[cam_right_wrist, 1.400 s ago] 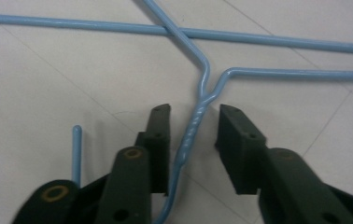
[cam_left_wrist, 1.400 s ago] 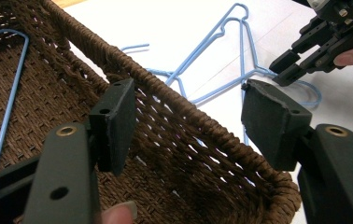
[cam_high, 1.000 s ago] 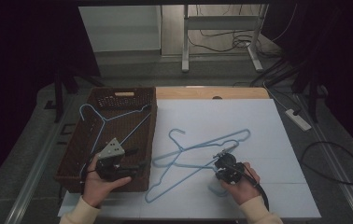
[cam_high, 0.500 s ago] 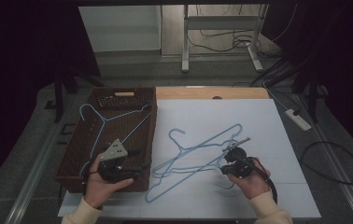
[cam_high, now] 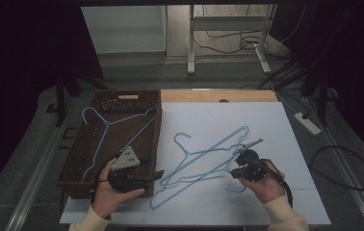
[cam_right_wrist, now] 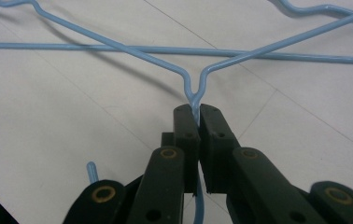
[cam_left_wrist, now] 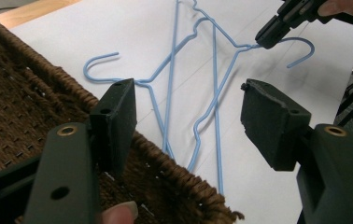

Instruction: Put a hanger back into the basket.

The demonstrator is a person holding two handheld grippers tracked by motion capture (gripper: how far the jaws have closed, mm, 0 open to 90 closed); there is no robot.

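Right gripper view: right hand-held gripper (cam_right_wrist: 198, 112) clamps twisted neck of thin blue wire hanger (cam_right_wrist: 118, 46); left hand-held gripper (cam_left_wrist: 188, 112) agape

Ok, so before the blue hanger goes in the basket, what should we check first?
1. Right tool shut on the held hanger's twisted neck: ok.
2. Grip is centred between the pads, wire not slipping out sideways: ok in the right gripper view.
3. Held hanger free of the second hanger: not ok, their wires cross on the white table.
4. Left tool open and holding nothing, ready to help: ok.
5. Room in the wicker basket: ok, one hanger lies in it.
6. Held hanger lifted fully off the table: cannot tell.
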